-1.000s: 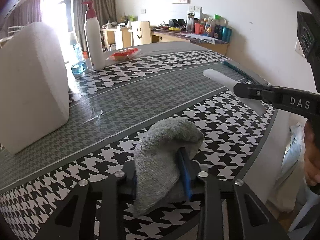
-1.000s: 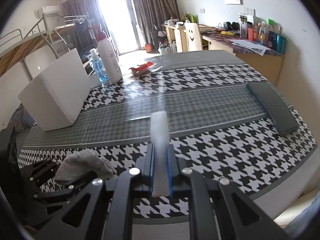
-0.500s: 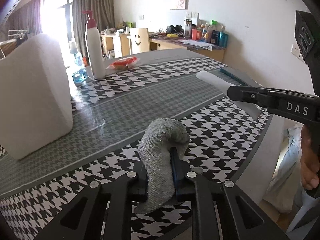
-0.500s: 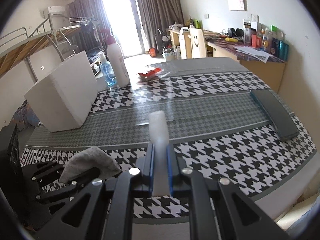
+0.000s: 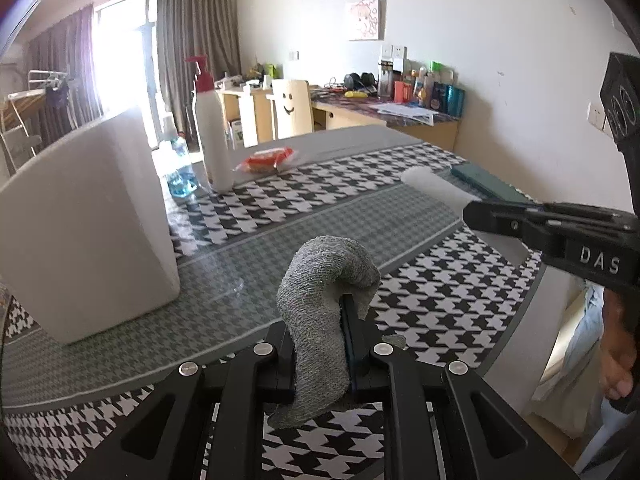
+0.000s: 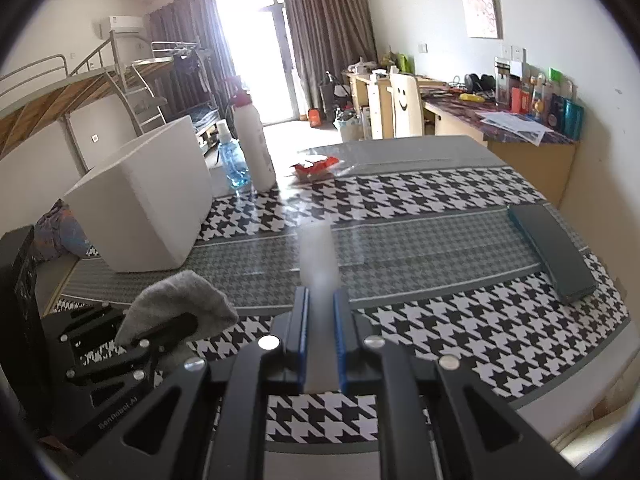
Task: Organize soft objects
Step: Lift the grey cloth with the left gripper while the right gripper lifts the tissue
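Note:
My left gripper (image 5: 318, 320) is shut on a grey knitted cloth (image 5: 320, 280) that bulges over the fingertips and hangs down, held above the near edge of the houndstooth table (image 5: 420, 296). The cloth also shows in the right wrist view (image 6: 176, 300). My right gripper (image 6: 319, 308) is shut on a white foam stick (image 6: 318, 256) that points forward over the table. The stick also shows in the left wrist view (image 5: 432, 188), to the right of the cloth.
A large white foam box (image 5: 84, 216) stands at the left. Behind it are a white pump bottle (image 5: 210, 132), a blue bottle (image 5: 178, 168) and a red packet (image 5: 264, 158). A dark flat case (image 6: 552, 252) lies at the right edge.
Both grippers have risen and pulled back a little from the table. The left jaws closed tighter on the grey cloth, which now stands narrower between them. The stick stays gripped.

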Demonstrator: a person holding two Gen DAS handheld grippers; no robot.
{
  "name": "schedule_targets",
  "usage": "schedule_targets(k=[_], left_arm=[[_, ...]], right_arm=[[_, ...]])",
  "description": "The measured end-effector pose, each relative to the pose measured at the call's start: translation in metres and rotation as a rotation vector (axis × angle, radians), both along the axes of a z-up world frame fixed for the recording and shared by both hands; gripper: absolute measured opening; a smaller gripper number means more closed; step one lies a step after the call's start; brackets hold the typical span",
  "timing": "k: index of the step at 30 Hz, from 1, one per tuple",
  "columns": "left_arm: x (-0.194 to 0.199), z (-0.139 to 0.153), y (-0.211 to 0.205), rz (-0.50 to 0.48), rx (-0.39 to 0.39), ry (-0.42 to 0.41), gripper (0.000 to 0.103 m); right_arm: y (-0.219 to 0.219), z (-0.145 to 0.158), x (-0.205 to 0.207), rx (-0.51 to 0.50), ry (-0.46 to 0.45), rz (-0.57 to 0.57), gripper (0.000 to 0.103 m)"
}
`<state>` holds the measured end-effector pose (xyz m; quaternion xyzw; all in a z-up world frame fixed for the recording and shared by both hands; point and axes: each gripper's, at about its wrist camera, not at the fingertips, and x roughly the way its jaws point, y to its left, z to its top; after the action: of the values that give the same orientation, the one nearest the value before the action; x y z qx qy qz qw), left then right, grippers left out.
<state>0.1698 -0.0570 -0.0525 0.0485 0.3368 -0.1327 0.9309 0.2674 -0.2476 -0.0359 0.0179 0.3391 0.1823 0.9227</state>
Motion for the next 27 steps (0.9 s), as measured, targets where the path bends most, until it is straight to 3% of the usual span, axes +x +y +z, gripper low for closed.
schedule_targets(k=[27], left_arm=[[0.005, 0.046, 0.021, 0.056, -0.011, -0.135, 0.017]], right_arm=[[0.021, 0.026, 0.006, 0.026, -0.080, 0.049, 0.014]])
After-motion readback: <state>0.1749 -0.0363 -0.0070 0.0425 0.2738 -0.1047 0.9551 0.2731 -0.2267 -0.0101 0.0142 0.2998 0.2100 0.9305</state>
